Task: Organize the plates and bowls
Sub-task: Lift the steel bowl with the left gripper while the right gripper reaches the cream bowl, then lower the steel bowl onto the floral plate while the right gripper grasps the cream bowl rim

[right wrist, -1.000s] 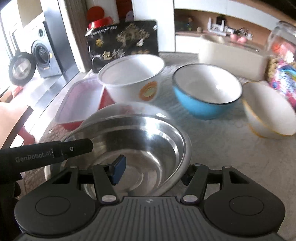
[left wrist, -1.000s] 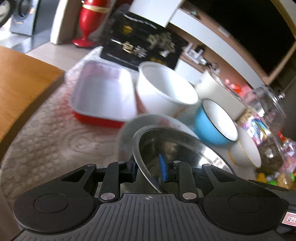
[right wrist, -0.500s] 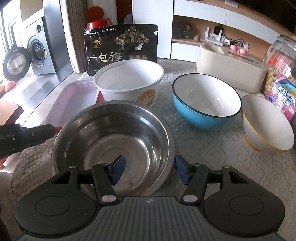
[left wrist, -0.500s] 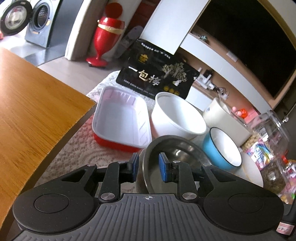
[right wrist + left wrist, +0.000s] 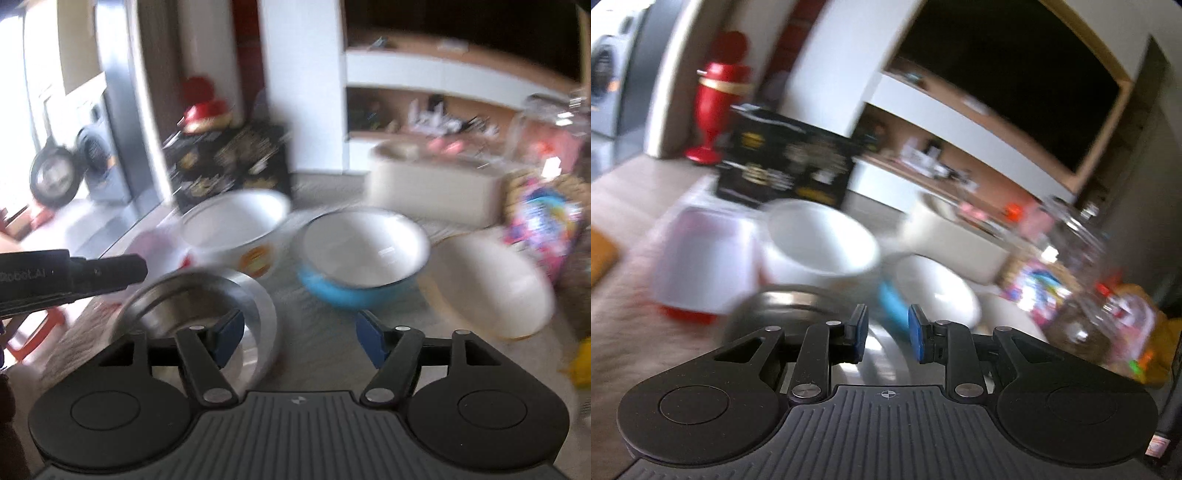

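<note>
The steel bowl [image 5: 207,314] is sitting on the lace cloth at lower left of the right wrist view, likely set down near the white bowl [image 5: 236,229] and blue bowl [image 5: 364,258] for nesting. The right gripper [image 5: 299,332] is hovering spread wide, gripping nothing, while the left gripper [image 5: 886,332] is parted moderately above the steel, apparently empty

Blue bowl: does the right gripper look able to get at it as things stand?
Probably yes: the right gripper is open, and bare tablecloth lies between it and the blue bowl. The steel bowl sits off to one side.
</note>
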`<control>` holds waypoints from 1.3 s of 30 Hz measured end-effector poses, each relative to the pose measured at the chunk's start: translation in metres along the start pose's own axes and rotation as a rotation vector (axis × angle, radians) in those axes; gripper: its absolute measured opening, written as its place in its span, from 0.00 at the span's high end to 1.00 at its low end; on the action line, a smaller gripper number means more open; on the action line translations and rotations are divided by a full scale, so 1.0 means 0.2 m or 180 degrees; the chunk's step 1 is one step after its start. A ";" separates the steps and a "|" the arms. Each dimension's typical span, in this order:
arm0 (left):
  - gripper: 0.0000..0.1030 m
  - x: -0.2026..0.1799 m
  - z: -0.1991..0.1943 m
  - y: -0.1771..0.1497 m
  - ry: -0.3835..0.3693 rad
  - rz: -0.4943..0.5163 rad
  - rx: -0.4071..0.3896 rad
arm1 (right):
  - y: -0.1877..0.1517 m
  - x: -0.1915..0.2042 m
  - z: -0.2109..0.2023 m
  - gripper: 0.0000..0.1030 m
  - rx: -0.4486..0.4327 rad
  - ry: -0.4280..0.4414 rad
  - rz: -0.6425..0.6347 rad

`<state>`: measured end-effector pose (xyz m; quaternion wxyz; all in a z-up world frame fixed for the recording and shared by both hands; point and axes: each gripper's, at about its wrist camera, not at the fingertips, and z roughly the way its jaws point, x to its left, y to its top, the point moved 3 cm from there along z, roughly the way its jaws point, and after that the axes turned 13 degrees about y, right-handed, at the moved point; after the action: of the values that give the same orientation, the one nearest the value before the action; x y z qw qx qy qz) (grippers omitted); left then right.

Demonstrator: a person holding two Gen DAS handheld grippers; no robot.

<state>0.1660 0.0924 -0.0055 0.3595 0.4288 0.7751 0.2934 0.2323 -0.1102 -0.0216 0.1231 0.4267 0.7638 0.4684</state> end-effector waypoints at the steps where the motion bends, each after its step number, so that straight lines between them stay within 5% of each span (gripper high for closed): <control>1: 0.75 -0.07 0.04 -0.01 -0.0089 0.0029 0.0082 | 0.01 -0.06 -0.03 0.29 -0.0087 -0.0120 -0.0013; 7: 0.75 -0.46 0.38 -0.12 -0.0506 -0.0023 0.0875 | 0.14 -0.63 -0.10 0.26 -0.0221 -0.0569 0.0322; 13: 0.75 -0.65 0.65 -0.21 -0.0305 -0.0021 0.1183 | 0.19 -1.05 0.14 0.26 0.0087 -0.0616 0.0518; 15: 0.67 -0.68 0.71 -0.21 -0.0272 -0.0018 0.1140 | 0.17 -1.09 0.21 0.26 0.0127 -0.0485 0.0601; 19: 0.67 -0.75 0.83 -0.20 -0.0096 0.0130 0.1133 | 0.15 -1.11 0.38 0.28 0.0333 -0.0161 0.0681; 25: 0.67 -0.82 0.95 -0.23 -0.0053 0.0182 0.1242 | 0.13 -1.14 0.47 0.33 0.0555 -0.0071 0.0670; 30: 0.68 -0.87 1.02 -0.24 0.0101 0.0344 0.1239 | 0.09 -1.20 0.47 0.50 0.0660 0.0081 0.0796; 39: 0.70 -0.83 0.95 -0.26 0.0042 0.0491 0.1252 | 0.07 -1.15 0.44 0.51 0.0749 0.0037 0.0830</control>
<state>0.3573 -0.0493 -0.1029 0.2402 0.5468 0.7847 0.1659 0.4319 -0.2303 -0.1052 0.0062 0.5308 0.7522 0.3903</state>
